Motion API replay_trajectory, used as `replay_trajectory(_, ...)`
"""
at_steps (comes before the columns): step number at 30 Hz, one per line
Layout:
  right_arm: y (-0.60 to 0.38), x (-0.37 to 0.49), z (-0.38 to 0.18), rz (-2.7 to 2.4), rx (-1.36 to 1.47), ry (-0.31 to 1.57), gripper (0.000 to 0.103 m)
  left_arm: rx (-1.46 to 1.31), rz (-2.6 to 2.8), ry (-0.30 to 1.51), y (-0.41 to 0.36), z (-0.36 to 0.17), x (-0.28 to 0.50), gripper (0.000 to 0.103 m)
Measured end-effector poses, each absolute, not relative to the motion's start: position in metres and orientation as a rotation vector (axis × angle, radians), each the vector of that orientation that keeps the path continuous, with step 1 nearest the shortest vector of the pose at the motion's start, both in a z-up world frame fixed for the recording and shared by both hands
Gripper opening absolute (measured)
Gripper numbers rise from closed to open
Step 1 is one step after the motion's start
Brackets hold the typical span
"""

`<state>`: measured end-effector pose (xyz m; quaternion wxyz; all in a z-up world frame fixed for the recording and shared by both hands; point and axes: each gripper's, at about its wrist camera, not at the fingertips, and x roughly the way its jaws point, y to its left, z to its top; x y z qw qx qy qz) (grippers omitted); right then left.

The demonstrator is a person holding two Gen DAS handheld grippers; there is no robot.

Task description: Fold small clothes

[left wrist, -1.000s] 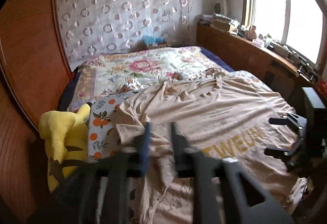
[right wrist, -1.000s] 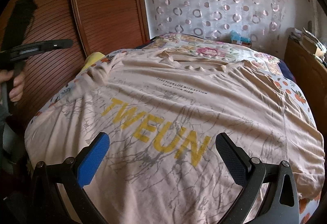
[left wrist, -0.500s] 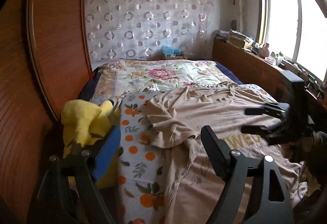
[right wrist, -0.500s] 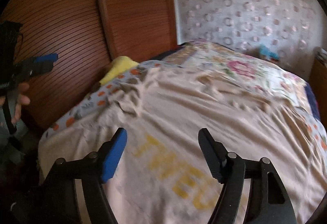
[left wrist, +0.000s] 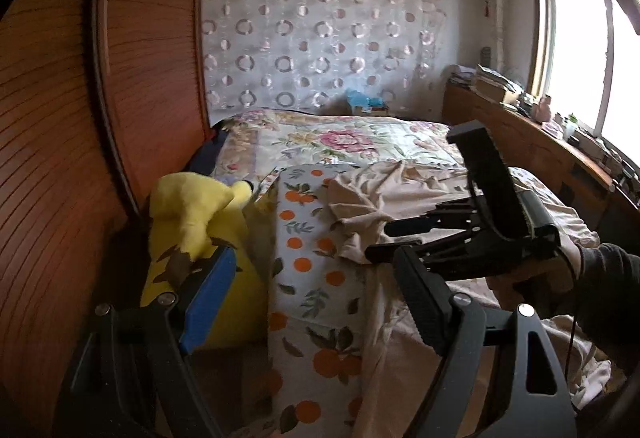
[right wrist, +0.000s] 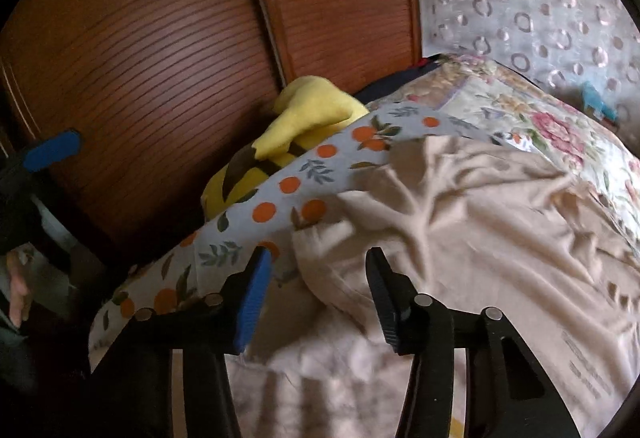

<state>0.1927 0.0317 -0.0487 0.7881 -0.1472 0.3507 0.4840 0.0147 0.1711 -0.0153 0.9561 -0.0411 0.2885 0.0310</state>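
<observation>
left view: left gripper [left wrist: 316,302] jaws wide apart, holding nothing, above the bed edge [left wrist: 316,278] beside a yellow plush toy [left wrist: 196,230]; beige shirt [left wrist: 400,198] lies spread on the bed | right view: right gripper [right wrist: 316,302] jaws apart, empty, over the crumpled sleeve [right wrist: 404,194]; best pinch the sleeve edge only, not the sheet beneath

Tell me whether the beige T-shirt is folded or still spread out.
Mostly spread: the beige T-shirt lies wide across the bed, only its sleeve bunched. Neither open gripper holds it.
</observation>
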Motion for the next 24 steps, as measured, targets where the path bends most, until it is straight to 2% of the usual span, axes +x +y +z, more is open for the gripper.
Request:
replay_trajectory(6, 0.066, 0.201, -0.064, 1.027, -0.438, 0.778, 0.040, -0.106, 0.073, 0.601, 0.178, -0.023, 0.013, 0.081)
replay_trajectory(8, 0.076, 0.202, -0.066, 1.003, -0.477, 0.783, 0.024, -0.106, 0.073, 0.602, 0.179, -0.025, 0.012, 0.081)
replay_trajectory(9, 0.078, 0.204, -0.068, 0.990, -0.489, 0.774, 0.020, -0.108, 0.072, 0.603, 0.180, -0.025, 0.012, 0.081)
replay_trajectory(10, 0.077, 0.204, -0.067, 0.989, -0.486, 0.777, 0.009, -0.111, 0.069, 0.603, 0.180, -0.026, 0.012, 0.081)
replay_trajectory(11, 0.076, 0.206, -0.066, 0.991, -0.472, 0.772, 0.005, -0.112, 0.064, 0.605, 0.180, -0.026, 0.013, 0.081)
replay_trajectory(19, 0.022, 0.218, -0.004, 0.910, -0.301, 0.614, 0.004, -0.111, 0.036, 0.624, 0.166, -0.036, 0.019, 0.081)
replay_trajectory(24, -0.019, 0.246, -0.003, 0.778, -0.249, 0.615, 0.004, -0.109, 0.008, 0.632, 0.153, -0.039, 0.025, 0.081)
